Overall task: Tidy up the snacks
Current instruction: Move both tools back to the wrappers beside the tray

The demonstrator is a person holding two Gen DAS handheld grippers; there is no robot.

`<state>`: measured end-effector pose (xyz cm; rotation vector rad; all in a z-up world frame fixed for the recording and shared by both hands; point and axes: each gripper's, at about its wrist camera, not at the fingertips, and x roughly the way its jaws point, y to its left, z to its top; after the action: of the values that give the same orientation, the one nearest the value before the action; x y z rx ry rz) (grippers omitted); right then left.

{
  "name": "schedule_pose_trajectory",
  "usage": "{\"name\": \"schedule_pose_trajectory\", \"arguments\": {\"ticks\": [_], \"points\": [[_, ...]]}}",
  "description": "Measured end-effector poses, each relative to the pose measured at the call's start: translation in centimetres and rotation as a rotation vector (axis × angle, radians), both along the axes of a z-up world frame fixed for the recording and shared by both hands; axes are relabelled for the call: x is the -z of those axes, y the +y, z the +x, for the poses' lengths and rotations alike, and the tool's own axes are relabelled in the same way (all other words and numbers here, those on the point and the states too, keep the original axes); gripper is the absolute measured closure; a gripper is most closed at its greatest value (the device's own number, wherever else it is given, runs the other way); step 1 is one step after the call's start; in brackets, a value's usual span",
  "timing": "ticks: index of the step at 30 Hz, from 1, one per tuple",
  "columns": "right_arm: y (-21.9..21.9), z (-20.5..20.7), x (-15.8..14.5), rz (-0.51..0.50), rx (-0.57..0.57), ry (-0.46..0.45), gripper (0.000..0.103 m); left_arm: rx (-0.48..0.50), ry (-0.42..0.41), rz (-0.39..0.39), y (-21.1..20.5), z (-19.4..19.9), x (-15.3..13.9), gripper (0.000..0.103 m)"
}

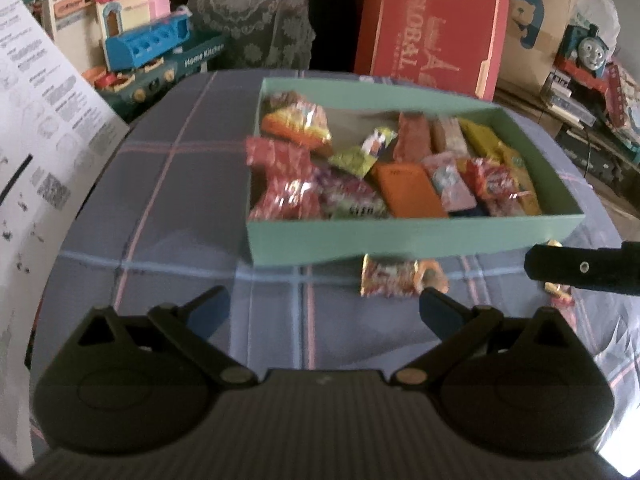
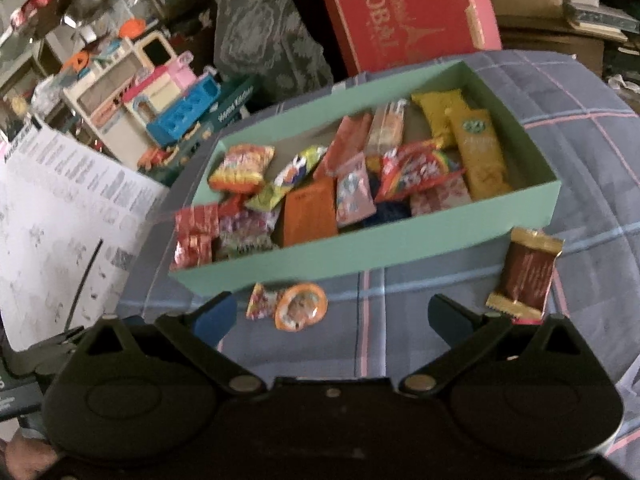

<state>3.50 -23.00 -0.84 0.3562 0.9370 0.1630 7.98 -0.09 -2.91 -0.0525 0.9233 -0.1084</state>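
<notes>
A teal box (image 1: 400, 236) (image 2: 360, 252) holds several snack packets on a blue plaid cloth. A small colourful packet (image 1: 394, 278) (image 2: 262, 300) and a round orange packet (image 2: 300, 306) lie on the cloth just in front of the box. A brown and gold wrapped bar (image 2: 526, 274) lies by the box's right front corner. My left gripper (image 1: 324, 312) is open and empty above the cloth in front of the box. My right gripper (image 2: 332, 316) is open and empty, just behind the loose packets; it shows in the left wrist view as a black finger (image 1: 580, 270).
A white printed sheet (image 1: 36, 140) (image 2: 56, 232) stands at the left. A red carton (image 1: 432, 24) (image 2: 404, 8), toy kitchen sets (image 1: 144, 44) (image 2: 160, 92) and a toy train (image 1: 588, 46) crowd behind the cloth-covered surface.
</notes>
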Motion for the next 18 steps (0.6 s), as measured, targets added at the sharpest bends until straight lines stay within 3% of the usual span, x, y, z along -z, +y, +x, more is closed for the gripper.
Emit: {"name": "schedule_pose_trajectory", "arguments": {"ticks": [12, 18], "points": [[3.2, 1.5, 2.6, -0.055, -0.028, 0.046, 0.001, -0.056, 0.082, -0.024, 2.5, -0.2, 3.6, 0.0], [5.8, 3.2, 3.8, -0.096, -0.06, 0.04, 0.023, -0.105, 0.109, -0.048, 4.2, 0.2, 4.5, 0.0]]}}
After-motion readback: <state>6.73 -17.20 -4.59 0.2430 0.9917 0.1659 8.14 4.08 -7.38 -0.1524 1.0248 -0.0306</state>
